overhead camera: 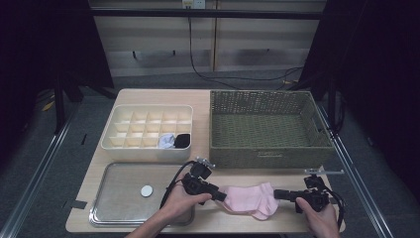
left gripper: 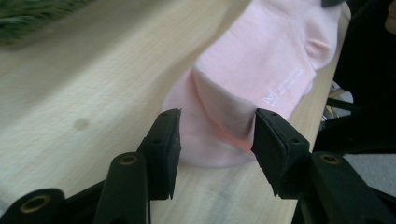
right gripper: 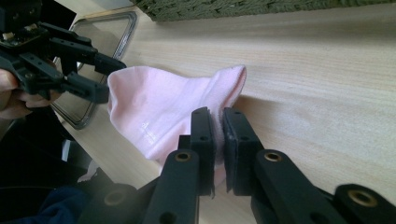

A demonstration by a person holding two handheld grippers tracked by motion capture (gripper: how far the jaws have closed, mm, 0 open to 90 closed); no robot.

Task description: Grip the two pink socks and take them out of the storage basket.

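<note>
Two hands low, facing: right tongs [right gripper: 218,140] pinch pink sock [right gripper: 159,107]; left tongs [left gripper: 217,140] parted.

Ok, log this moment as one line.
left gripper: open around sock end | right gripper: shut on pink sock | sock: flat on table, front edge | basket: behind sock

Overhead light brightens the desk [overhead camera: 148,99] against dark, underexposed surroundings; soft shadows fall beneath objects. Both gripper views are washed-out, with blurred far edges and mild glare.
</note>
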